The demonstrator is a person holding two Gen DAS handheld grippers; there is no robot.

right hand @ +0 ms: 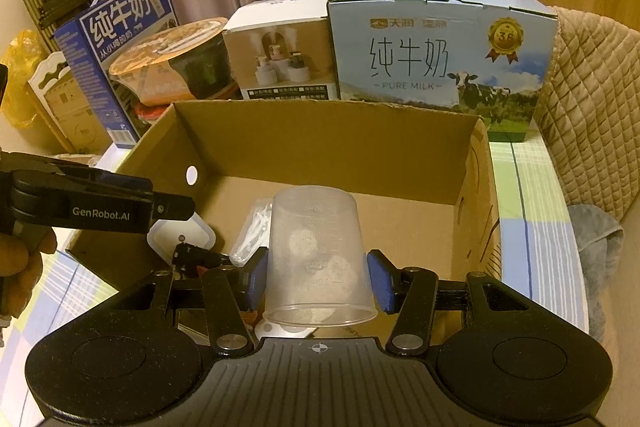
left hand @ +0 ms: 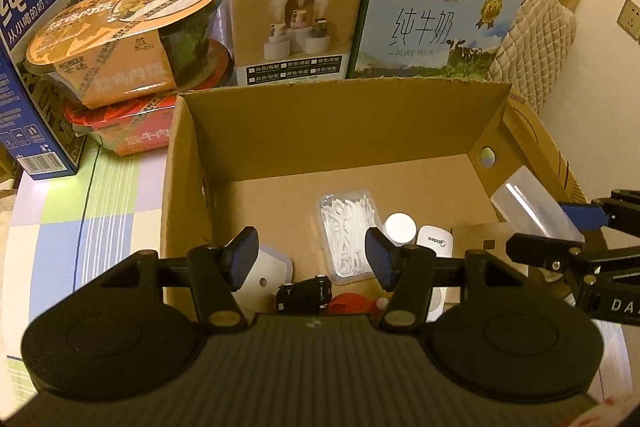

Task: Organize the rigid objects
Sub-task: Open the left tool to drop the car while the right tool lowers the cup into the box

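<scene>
You had the cardboard box (right hand: 320, 131) mid-table, already holding a floss-pick case (left hand: 347, 227), white lidded container (left hand: 266, 267), toy car (left hand: 306, 291) and small white items. Your right gripper (right hand: 318, 281) was clamped on the clear measuring cup (right hand: 316, 255), upside down over the near-right of the box, not yet released. Your left gripper (left hand: 310, 259) hung part-open, empty.

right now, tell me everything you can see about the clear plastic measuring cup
The clear plastic measuring cup is translucent and tapered, with faint graduation lines and printed numbers down its side. It looks rigid and empty. It is held upside down, wide rim nearest the camera, between the blue pads of the right gripper, which press its sides. It hangs over the open brown cardboard box, above the small items inside.
</scene>
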